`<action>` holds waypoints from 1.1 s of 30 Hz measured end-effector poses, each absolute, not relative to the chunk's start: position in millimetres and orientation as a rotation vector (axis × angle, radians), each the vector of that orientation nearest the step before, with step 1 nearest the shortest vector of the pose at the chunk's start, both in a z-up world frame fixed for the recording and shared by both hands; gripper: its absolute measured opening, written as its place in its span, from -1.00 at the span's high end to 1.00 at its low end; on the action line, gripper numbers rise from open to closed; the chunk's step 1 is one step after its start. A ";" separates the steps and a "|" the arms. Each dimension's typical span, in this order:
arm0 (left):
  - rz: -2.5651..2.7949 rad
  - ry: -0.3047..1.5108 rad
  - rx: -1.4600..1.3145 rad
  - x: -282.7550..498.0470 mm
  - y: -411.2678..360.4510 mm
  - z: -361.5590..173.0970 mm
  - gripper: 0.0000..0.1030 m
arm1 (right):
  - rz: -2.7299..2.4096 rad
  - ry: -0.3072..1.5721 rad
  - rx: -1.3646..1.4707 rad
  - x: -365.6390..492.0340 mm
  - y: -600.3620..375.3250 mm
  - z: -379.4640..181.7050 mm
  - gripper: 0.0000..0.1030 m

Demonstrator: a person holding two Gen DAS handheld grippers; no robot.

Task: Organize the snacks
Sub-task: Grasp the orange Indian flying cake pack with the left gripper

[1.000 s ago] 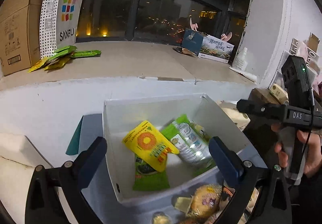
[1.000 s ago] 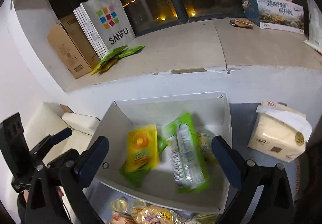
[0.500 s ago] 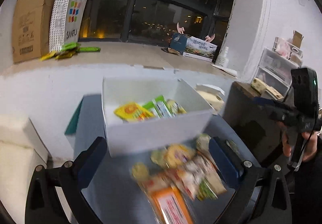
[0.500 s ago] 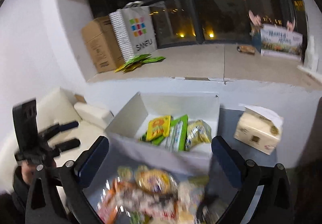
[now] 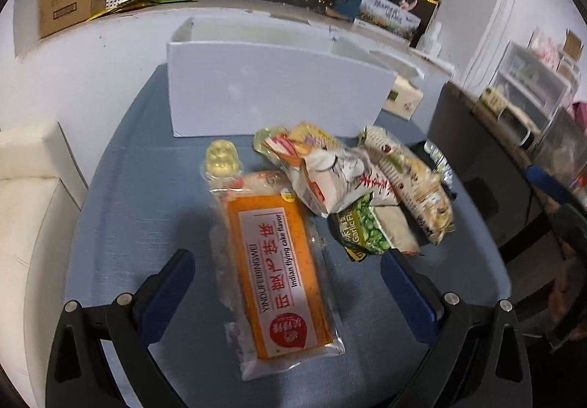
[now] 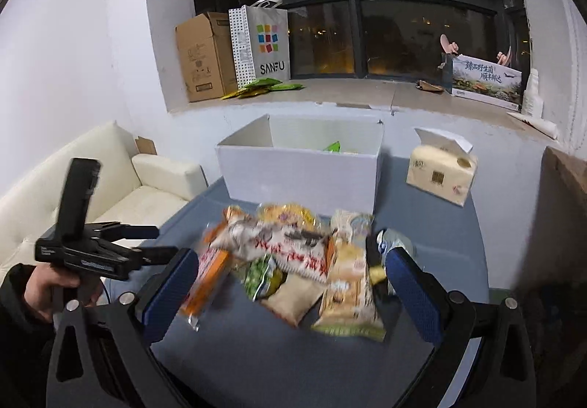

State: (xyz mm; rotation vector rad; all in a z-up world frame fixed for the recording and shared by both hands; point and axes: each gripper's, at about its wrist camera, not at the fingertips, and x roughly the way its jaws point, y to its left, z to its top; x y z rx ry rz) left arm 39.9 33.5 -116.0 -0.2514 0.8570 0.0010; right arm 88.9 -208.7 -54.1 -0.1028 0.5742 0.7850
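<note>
A white box (image 5: 271, 92) stands at the back of the blue-grey table; it also shows in the right wrist view (image 6: 301, 173), with a green packet tip inside. A pile of snack packets lies in front of it. An orange flying-cake packet (image 5: 279, 279) lies between the fingers of my open, empty left gripper (image 5: 290, 294). A white packet with red writing (image 5: 337, 184), a green garlic-pea packet (image 5: 363, 228) and a clear jelly cup (image 5: 222, 158) lie beyond. My right gripper (image 6: 293, 290) is open and empty above the pile (image 6: 290, 261). The left gripper (image 6: 146, 243) shows at left.
A tissue pack (image 6: 442, 169) sits right of the box. A cream sofa (image 6: 110, 188) stands left of the table. The window ledge holds a cardboard box (image 6: 205, 56), a SANFU bag (image 6: 264, 41) and green packets (image 6: 268, 85). Shelving (image 5: 528, 92) stands at right.
Both grippers have pulled back from over the box and dropped toward the snack pile on the table. The box's inside has gone mostly out of view. Both stay open and empty.
</note>
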 end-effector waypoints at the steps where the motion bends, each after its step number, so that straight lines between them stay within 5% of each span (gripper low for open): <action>1: 0.012 0.871 -0.244 45.2 31.6 -118.7 -1.00 | 0.791 0.578 -0.102 87.7 -209.1 -56.1 -1.00; 10: 0.048 1.003 -0.170 71.7 21.2 -157.5 -0.99 | 0.786 0.587 -0.095 87.0 -210.5 -62.8 -1.00; 12: 0.008 1.009 -0.182 72.3 24.1 -160.5 -0.81 | 0.790 0.591 -0.098 87.1 -208.3 -63.8 -1.00; 14: -0.011 0.989 -0.159 70.8 27.4 -157.5 -0.37 | 0.793 0.596 -0.107 86.8 -205.2 -65.0 -1.00; 23: -0.052 0.838 -0.253 31.3 73.1 -120.2 -0.09 | 0.829 0.610 -0.224 89.5 -174.9 -73.5 -1.00; 25: -0.051 0.787 -0.244 18.1 82.1 -103.7 0.69 | 0.833 0.602 -0.296 93.3 -160.3 -77.8 -1.00; 33: -0.053 0.791 -0.281 11.1 95.6 -93.7 0.68 | 0.863 0.550 -0.618 111.8 -91.1 -107.2 -1.00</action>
